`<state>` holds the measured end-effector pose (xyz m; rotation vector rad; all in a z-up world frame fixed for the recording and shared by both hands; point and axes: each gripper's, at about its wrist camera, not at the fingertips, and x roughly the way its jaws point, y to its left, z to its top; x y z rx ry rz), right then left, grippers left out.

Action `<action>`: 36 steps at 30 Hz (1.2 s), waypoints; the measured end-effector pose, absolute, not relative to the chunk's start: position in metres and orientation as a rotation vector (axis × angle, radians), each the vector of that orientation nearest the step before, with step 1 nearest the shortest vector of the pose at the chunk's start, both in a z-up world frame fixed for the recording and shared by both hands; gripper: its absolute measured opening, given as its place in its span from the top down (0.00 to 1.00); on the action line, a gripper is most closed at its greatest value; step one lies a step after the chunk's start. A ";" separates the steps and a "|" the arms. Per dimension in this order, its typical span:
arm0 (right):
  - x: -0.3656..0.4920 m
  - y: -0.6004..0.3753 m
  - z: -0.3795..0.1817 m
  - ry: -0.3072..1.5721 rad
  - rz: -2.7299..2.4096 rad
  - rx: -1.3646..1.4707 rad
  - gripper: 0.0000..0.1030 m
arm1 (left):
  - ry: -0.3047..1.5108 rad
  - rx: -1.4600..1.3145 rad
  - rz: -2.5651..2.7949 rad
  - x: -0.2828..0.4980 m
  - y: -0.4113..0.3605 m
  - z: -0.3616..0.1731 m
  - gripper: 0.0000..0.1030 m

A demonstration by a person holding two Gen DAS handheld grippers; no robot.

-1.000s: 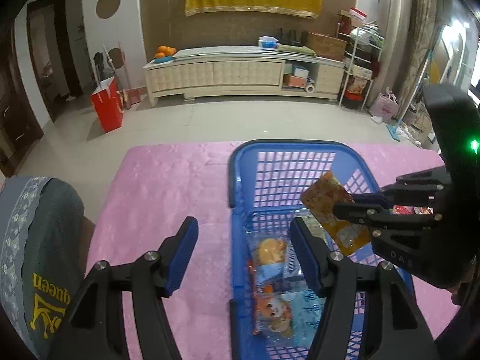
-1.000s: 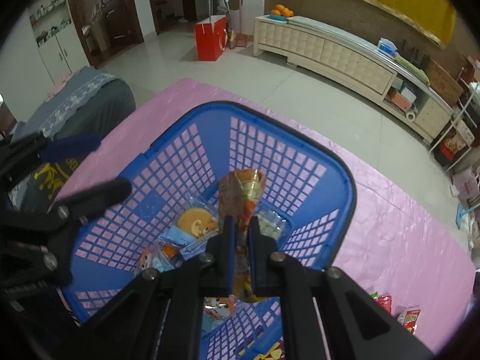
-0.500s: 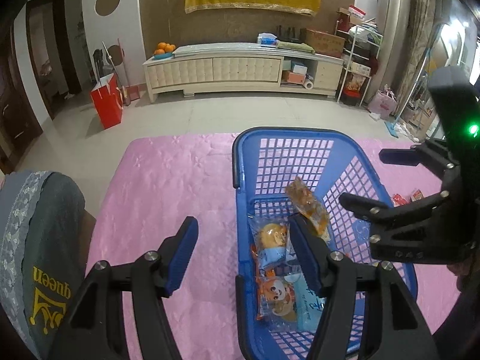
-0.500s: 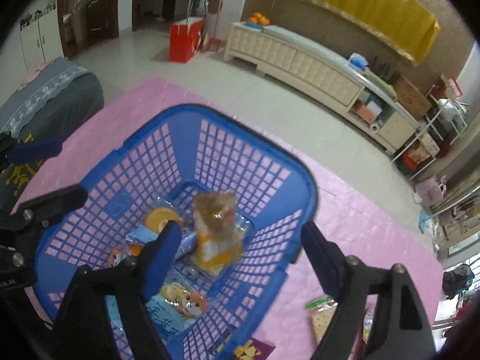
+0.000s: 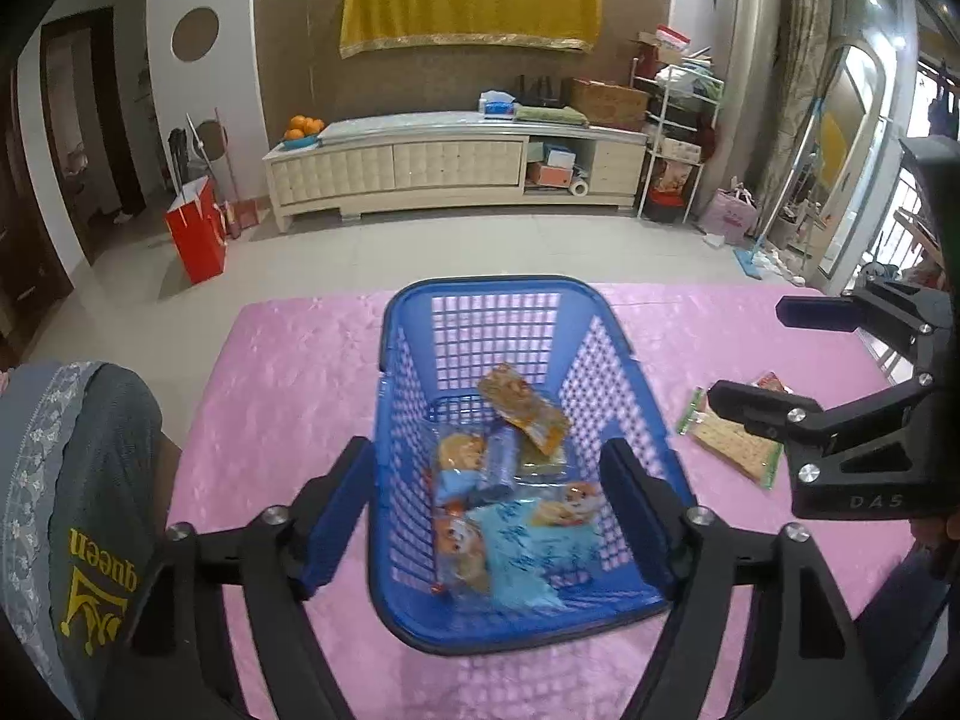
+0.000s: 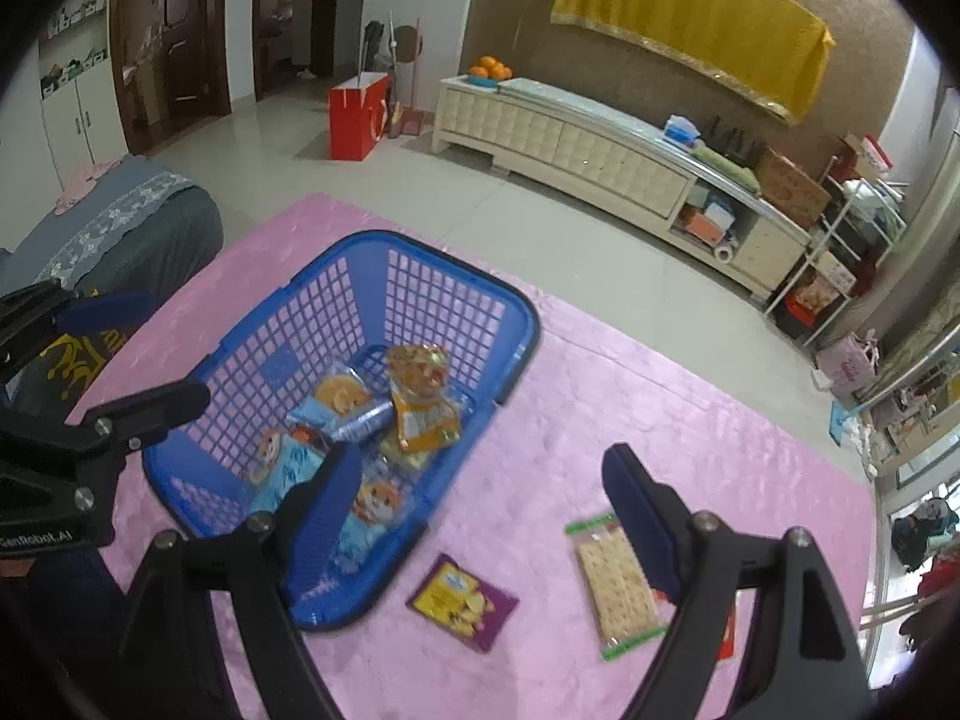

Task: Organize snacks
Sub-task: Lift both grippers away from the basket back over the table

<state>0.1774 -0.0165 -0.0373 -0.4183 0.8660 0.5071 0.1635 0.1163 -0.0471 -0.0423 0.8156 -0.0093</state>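
Jaws of the left gripper (image 5: pixel 489 513) are opening, straddling the near end of the blue basket (image 5: pixel 396 372) without pressing it. The right gripper (image 6: pixel 480 516) hangs with jaws wide and nothing between them, above the pink table (image 6: pixel 576 372) just right of the basket. Near the table's front edge lie a purple snack packet (image 6: pixel 462 600) and a cracker pack (image 6: pixel 618 582), well apart from the basket. Inside the basket, light-blue cartoon packets (image 5: pixel 534 540) fill the near end; an orange snack pouch (image 5: pixel 525 411) lies beyond them, toward the far wall.
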 end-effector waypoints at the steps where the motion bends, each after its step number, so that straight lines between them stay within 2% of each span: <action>1: 0.174 -0.023 -0.036 0.864 0.507 -0.411 0.17 | 0.814 -0.039 -0.015 0.160 0.109 -0.046 0.26; 22: 0.158 -0.153 -0.073 0.927 0.369 -0.297 0.17 | 0.878 0.021 -0.167 0.144 -0.023 -0.069 0.26; 36: 0.155 -0.216 -0.123 0.983 0.247 -0.191 0.16 | 0.973 0.096 -0.199 0.163 -0.102 -0.125 0.25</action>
